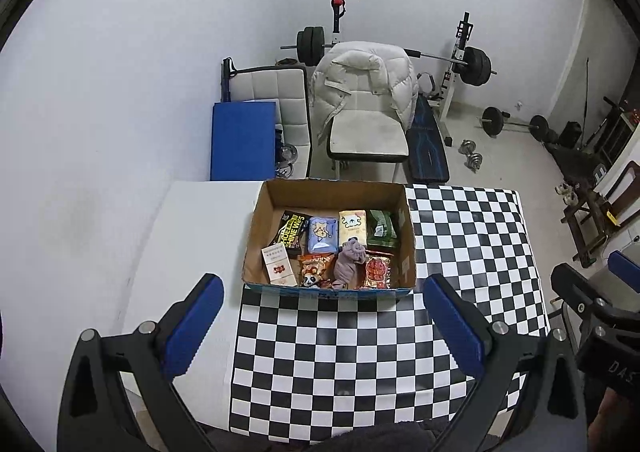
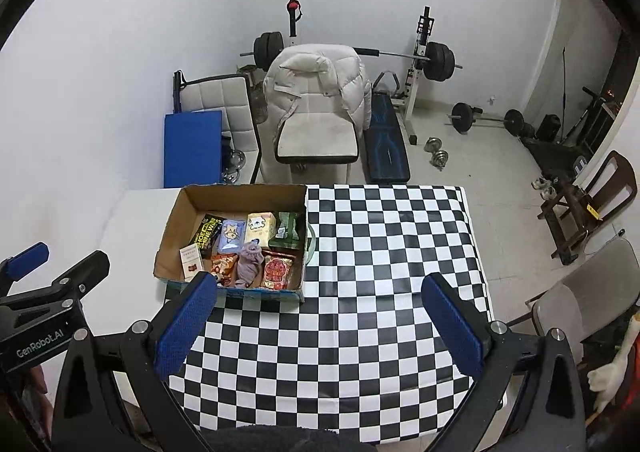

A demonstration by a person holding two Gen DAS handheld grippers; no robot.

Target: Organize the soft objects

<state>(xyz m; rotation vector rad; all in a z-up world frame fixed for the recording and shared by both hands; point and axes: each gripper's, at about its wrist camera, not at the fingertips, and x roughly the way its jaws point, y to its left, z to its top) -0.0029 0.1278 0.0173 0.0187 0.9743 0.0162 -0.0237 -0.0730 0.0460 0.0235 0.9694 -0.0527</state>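
the cardboard box (image 1: 328,195) sat toward the far edge of the tabletop, straddling the seam where the bare white surface (image 1: 192,236) met the checkered cloth (image 1: 472,244). inside it the soft things were packed close: a mauve crumpled cloth (image 1: 349,260) lay near the front wall, draped partly over a red snack packet (image 1: 377,272), with an orange packet (image 1: 316,264) and a small plush toy (image 1: 310,280) just beside it, and tissue packs (image 1: 323,234) and a green pouch (image 1: 382,230) along the back row.

the left gripper (image 1: 324,292) hovered over the near edge of the tabletop with its jaws spread wide and nothing between them. the right gripper (image 2: 320,292) did the same, jaws wide apart and empty, well short of the box.

the likely trouble lay in the crowding: a wide reach into the box could have pinched the cloth together with the slick packet under it, so both lifted and one dropped. the front wall stood between the jaws and the plush toy, and a low approach could have caught that wall and shoved the light box along the smooth white surface. the two grippers sat close, so a shared reach risked a clash
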